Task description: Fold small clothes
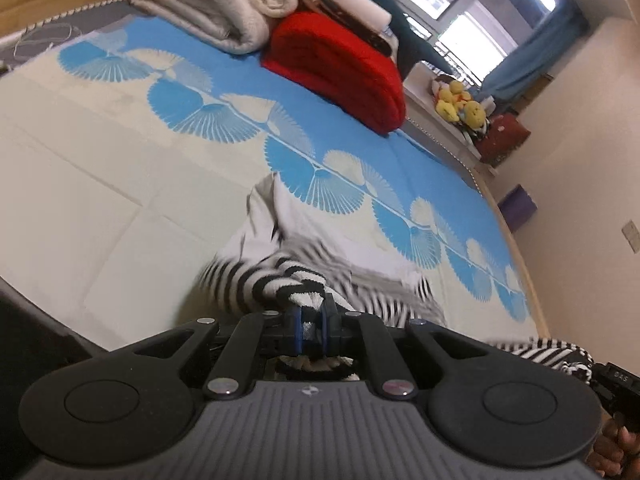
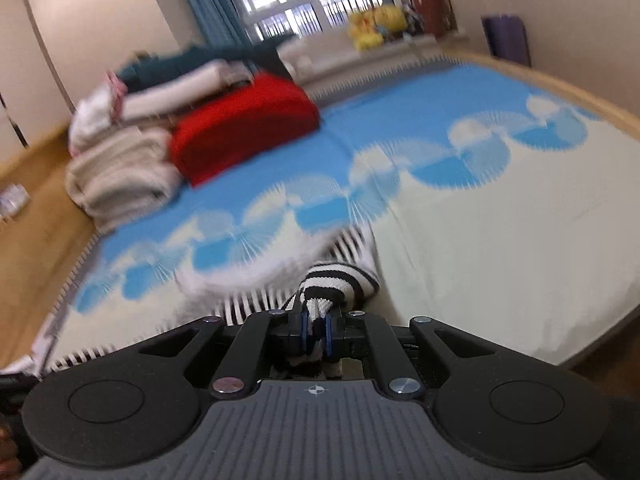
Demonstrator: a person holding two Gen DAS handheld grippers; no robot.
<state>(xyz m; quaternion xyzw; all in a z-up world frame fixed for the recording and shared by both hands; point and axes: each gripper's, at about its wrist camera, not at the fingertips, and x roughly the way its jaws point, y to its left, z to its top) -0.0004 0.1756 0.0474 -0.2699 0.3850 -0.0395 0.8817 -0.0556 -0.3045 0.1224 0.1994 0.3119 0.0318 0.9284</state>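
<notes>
Spreading across both views, the bed (image 1: pixel 100 184) carries a cream and blue fan-patterned cover, and at its far end sit a folded red blanket (image 1: pixel 340 72) and a stack of cream towels (image 1: pixel 216 8) just beside it. Yellow plush toys (image 1: pixel 460 104) line the window ledge beyond.

Nearer, the striped garment (image 1: pixel 280 276), black-and-white with a plain white panel, hangs between the two claws, part of it trailing onto the cover in the middle of the bed. The left gripper (image 1: pixel 311 326) is clamped on a bunched striped edge, cloth showing between its blue pads. The right gripper (image 2: pixel 316 332) is likewise pinched tight on another striped edge, at the right of the garment.

The step in hand looks like lifting the piece clear to shake it flat before folding. To do it well, both hands should probably keep level with each other and draw apart until the held edge is taut, so the cloth hangs without twists. Bunched grips like these may hide a doubled layer, so laying it down slowly, far edge first, would help keep the white panel smooth.
</notes>
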